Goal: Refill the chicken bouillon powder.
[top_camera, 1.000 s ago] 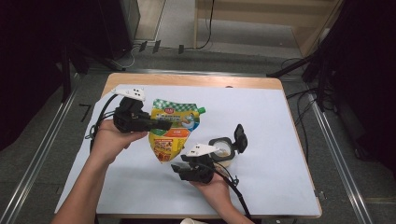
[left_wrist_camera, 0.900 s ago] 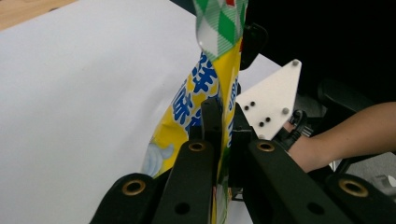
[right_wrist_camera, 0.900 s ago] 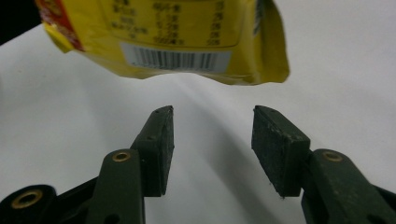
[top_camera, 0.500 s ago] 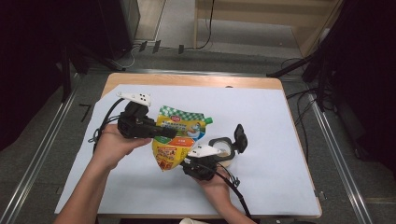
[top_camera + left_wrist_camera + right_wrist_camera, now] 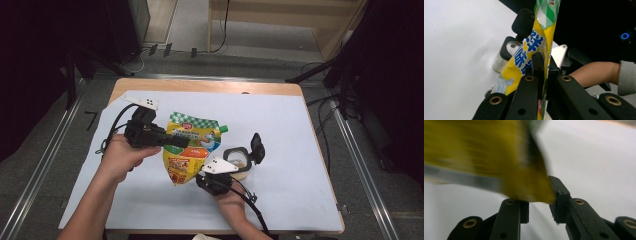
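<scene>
Here, from largest to smallest:
Table [image 5: 310,130]: it is filling the middle of the high view, its pale blue cover lying under everything else.
Refill pouch [image 5: 192,145]: the yellow and green pouch is hanging at centre frame in the high view, its green spout cap pointing toward the upper right and its lower corner dipping toward the bottom centre.
Left gripper [image 5: 182,141]: it is reaching in from the left of the high view, its jaws clenching the pouch's flat side.
Right gripper [image 5: 202,179]: it is sitting low at centre, its jaws standing apart with the pouch's blurred corner between them.
Jar [image 5: 237,160]: the small open container is standing just right of the pouch, its black flip lid raised.
</scene>
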`<state>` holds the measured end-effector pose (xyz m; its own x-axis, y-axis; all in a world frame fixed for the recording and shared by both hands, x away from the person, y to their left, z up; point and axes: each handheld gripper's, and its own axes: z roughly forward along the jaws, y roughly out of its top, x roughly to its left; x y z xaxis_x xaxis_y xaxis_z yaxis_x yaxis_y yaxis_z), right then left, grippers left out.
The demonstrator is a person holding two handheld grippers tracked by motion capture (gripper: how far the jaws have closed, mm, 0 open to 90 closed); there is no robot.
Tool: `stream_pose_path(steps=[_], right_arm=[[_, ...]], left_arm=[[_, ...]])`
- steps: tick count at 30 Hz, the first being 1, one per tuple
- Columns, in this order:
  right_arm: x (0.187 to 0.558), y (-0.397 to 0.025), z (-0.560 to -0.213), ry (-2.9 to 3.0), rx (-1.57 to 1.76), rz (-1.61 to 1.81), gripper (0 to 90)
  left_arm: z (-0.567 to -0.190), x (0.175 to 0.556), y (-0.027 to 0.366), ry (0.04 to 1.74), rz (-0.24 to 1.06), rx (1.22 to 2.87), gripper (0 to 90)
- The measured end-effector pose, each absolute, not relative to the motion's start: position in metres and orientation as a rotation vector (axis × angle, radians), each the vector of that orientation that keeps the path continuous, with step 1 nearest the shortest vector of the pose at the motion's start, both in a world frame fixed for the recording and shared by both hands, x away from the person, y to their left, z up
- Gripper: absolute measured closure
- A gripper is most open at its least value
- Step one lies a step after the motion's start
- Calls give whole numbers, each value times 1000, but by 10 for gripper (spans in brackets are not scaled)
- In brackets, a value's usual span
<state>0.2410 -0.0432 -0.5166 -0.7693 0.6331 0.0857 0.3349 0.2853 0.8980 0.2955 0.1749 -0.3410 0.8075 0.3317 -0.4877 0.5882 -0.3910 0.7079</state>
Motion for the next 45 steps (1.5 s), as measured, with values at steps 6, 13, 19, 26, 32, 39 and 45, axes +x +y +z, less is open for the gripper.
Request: stream_pose_path(steps=[6, 13, 19, 26, 32, 39, 45], right_arm=[[231, -34, -511, 2317, 787, 1421, 666], [228, -35, -504, 2373, 808, 1445, 656], [217, -30, -499, 2384, 749, 1438, 642], [211, -32, -492, 2402, 764, 1495, 631], [211, -34, -489, 2436, 812, 1540, 623], [205, -33, -487, 2459, 776, 1523, 596], [205, -34, -485, 2460, 772, 1525, 593]], left_arm=[[-347, 294, 161, 703, -253, 2071, 900], [-355, 295, 154, 719, -210, 2070, 871], [-363, 294, 141, 712, -178, 2109, 797], [-370, 293, 132, 730, -143, 2117, 773], [-374, 293, 125, 746, -137, 2132, 758], [-378, 292, 116, 772, -150, 2149, 755], [-377, 293, 113, 793, -143, 2143, 753]])
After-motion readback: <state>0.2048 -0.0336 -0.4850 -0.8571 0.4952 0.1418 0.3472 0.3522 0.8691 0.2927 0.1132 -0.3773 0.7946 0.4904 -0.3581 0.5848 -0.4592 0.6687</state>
